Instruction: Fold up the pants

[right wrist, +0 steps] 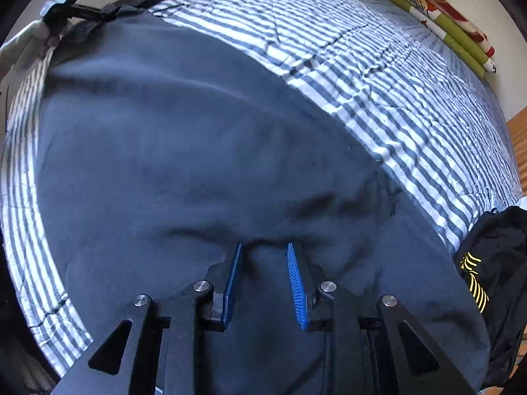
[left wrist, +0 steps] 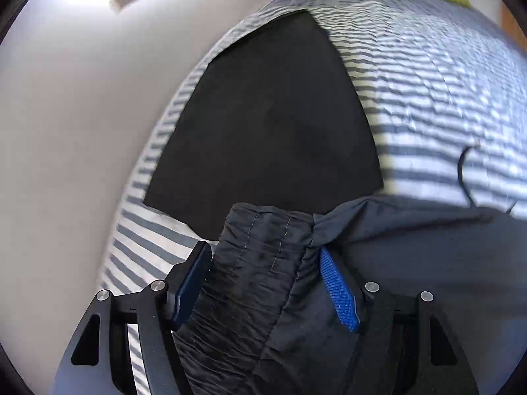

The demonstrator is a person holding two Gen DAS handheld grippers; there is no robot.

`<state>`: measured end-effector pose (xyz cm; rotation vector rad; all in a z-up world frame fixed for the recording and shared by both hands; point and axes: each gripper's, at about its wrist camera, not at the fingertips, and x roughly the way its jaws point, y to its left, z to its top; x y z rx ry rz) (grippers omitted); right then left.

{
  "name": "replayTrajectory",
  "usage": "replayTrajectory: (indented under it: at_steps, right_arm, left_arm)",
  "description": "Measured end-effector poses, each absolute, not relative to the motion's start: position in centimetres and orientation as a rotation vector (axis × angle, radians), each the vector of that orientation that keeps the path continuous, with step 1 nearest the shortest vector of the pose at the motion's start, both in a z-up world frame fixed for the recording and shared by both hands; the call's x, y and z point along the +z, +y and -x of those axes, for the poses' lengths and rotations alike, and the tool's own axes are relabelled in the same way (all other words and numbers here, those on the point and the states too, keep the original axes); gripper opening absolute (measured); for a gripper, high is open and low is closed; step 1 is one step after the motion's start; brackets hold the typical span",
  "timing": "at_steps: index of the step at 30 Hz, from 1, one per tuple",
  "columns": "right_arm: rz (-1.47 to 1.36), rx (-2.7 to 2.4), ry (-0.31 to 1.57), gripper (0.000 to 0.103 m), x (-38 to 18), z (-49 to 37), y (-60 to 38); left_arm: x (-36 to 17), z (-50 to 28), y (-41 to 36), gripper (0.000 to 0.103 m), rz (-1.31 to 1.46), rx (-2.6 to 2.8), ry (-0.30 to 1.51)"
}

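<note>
Pants [right wrist: 184,151], dark blue-grey, spread flat across striped bedding [right wrist: 378,75]; waistband [left wrist: 263,263] bunched between blue pads [left wrist: 339,293] of left gripper [left wrist: 265,260], jaws wide around the thick gathered elastic rather than pinched tight, so holding the band loosely at best; cannot tell if truly clamped. Probably taken at the waistband because it gives a firm edge to lift and carry over. Beyond the left gripper, toward the far side, a folded black garment [left wrist: 263,115] lying flat on the stripes, near the bed's left edge. To the right, a thin dark cord [left wrist: 464,174] trailing over the sheet.

Right gripper [right wrist: 263,247] pressed down into the cloth, jaws partly apart with a small ridge of fabric pushed up between fingertips; not yet closed on it, by the look. Likely placed there to pinch the opposite part of the garment so both ends rise together. Outward from it, cloth stretching far and left to where the other gripper shows at the far-left corner. Near right, a black item with yellow stripes [right wrist: 474,279]; far right, a green patterned bundle [right wrist: 428,10].
</note>
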<state>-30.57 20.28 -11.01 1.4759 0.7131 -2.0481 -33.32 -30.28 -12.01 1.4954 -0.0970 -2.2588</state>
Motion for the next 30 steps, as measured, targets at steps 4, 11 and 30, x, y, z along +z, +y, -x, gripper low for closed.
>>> replayTrajectory:
  at_steps: [4,11,30]
  right_arm:
    - [-1.488,-2.131,0.647,0.038,-9.4,31.5,21.3]
    - [-1.375,-2.112,0.393,0.038,-3.5,26.4,24.7]
    - [-1.358,-2.129,0.111,0.023,-6.4,21.7,23.2]
  left_arm:
    - [-8.9,31.8,-28.4,0.071,-1.396,-2.337,-0.157]
    - [-3.6,23.8,-20.7,0.071,-1.354,-2.684,-0.115]
    - [-10.2,9.7,7.5,0.071,-1.764,-3.011,-0.71]
